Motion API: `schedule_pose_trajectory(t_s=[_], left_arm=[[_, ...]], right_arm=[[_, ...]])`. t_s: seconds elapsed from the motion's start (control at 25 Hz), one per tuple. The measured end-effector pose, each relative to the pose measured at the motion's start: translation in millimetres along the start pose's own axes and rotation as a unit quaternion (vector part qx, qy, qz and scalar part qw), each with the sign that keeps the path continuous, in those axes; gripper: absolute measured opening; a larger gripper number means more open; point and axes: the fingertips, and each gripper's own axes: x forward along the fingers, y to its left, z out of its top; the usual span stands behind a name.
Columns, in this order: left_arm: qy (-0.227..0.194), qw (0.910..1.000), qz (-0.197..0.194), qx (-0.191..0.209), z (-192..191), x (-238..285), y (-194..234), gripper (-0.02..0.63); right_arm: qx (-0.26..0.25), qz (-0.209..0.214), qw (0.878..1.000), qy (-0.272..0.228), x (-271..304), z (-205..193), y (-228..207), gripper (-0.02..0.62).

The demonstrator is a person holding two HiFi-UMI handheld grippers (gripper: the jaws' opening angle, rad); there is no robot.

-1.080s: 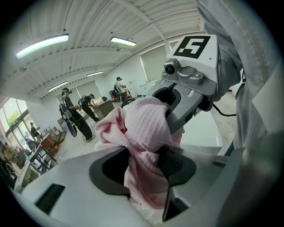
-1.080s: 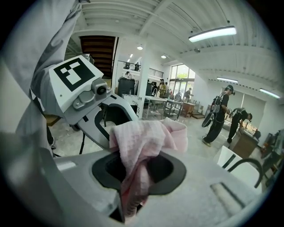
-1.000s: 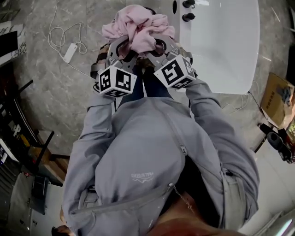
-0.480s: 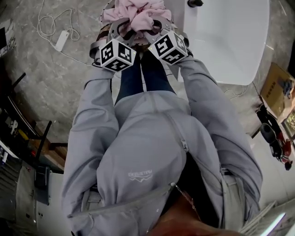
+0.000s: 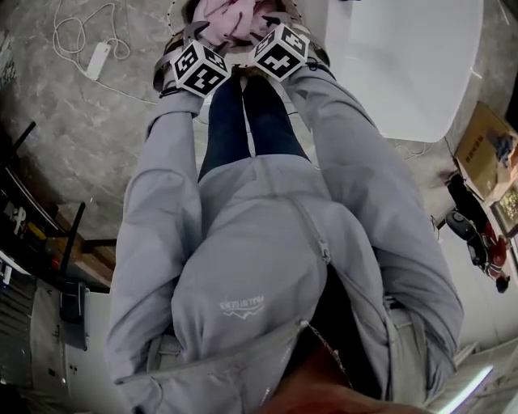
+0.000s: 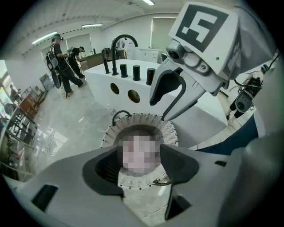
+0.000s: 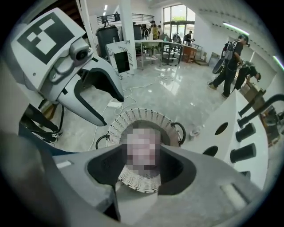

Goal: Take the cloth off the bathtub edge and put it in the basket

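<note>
Grey marbled floor [image 5: 89,137] beside the glossy white bathtub [image 5: 405,65]. Crumpled pink cloth [image 5: 227,14] sits down in the round white woven basket [image 6: 142,120], between both tools. Left tool [image 6: 141,164] and right tool [image 7: 143,162] have just been opening and now flank the cloth loosely.

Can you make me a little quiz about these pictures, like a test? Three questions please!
1. Pick one: what colour is the cloth? A pink, B green, C blue.
2. True or false: the basket is black and square.
3. Fill the gap: the tall black tap stands on the edge of the white ____.

Key: 1 A. 2 false, it is white and round. 3 bathtub.
</note>
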Motion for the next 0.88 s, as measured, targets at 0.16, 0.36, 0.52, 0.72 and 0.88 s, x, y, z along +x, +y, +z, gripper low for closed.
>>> schedule_pose_trajectory(t_s=[0.16, 0.36, 0.52, 0.72, 0.88], left_arm=[[0.001, 1.0, -0.006, -0.002, -1.6, -6.9, -2.7, 0.25], [-0.004, 0.9999, -0.004, -0.013, 0.5, -6.6, -1.8, 0.249], [-0.02, 0.9996, 0.018, 0.001, 12.2, -15.5, -0.6, 0.164], [-0.05, 0.9978, 0.043, 0.006, 33.4, -44.4, -8.2, 0.035], [-0.071, 0.9955, 0.058, 0.022, 53.0, -73.9, -13.1, 0.011]], right_arm=[[0.017, -0.001, 1.0, 0.001, -6.9, -4.5, -2.7, 0.19], [0.022, 0.007, 1.0, -0.005, -6.8, -8.8, 1.6, 0.19], [0.006, 0.0, 1.0, -0.022, -16.6, -3.9, 4.1, 0.175], [-0.013, -0.023, 0.997, -0.067, -53.2, 13.3, 11.8, 0.041], [-0.027, -0.045, 0.994, -0.097, -90.3, 33.0, 13.0, 0.005]])
